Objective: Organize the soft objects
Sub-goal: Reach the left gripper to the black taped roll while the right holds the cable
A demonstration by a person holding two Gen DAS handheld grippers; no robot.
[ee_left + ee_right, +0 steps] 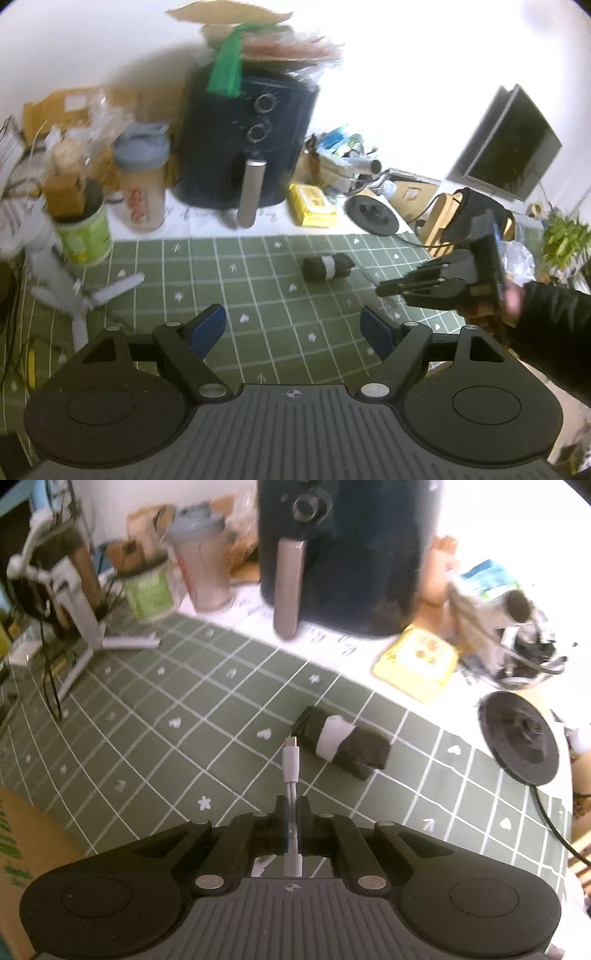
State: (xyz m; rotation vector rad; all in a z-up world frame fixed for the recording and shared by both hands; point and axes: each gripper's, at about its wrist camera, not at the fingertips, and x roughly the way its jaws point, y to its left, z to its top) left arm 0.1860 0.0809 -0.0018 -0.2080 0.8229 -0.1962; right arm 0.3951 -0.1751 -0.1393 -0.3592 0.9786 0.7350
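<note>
- Your right gripper is clamped on a short white cable: the jaws pinch its looped cord, one plug sticks out ahead past the tips, the other plug hangs back toward the gripper body.
- The cable is clear of the green checked cloth, carried in the air above it, not resting on anything.
- Your left gripper stands wide apart with nothing between its blue pads; only cloth shows in the gap.
- One dark rolled bundle with a white band lies on the cloth, near the middle, well apart from both grippers. It looks already rolled and bound; judge that piece as done, or waiting to be moved.
- No bin or tray for sorted items is evident in either view, so you cannot tell where the cable is meant to go.
- Progress reads as mid-task: one item picked up and in transit, one lying tidy, placement yet to come.
- Pose: both grippers tilt downward at the table. In the left view your right gripper comes in from the right side, a dark sleeve behind it, raised above the cloth.
- Clutter at the back: black air fryer, yellow packet, green tub. Keep the dangling plug away from them.
</note>
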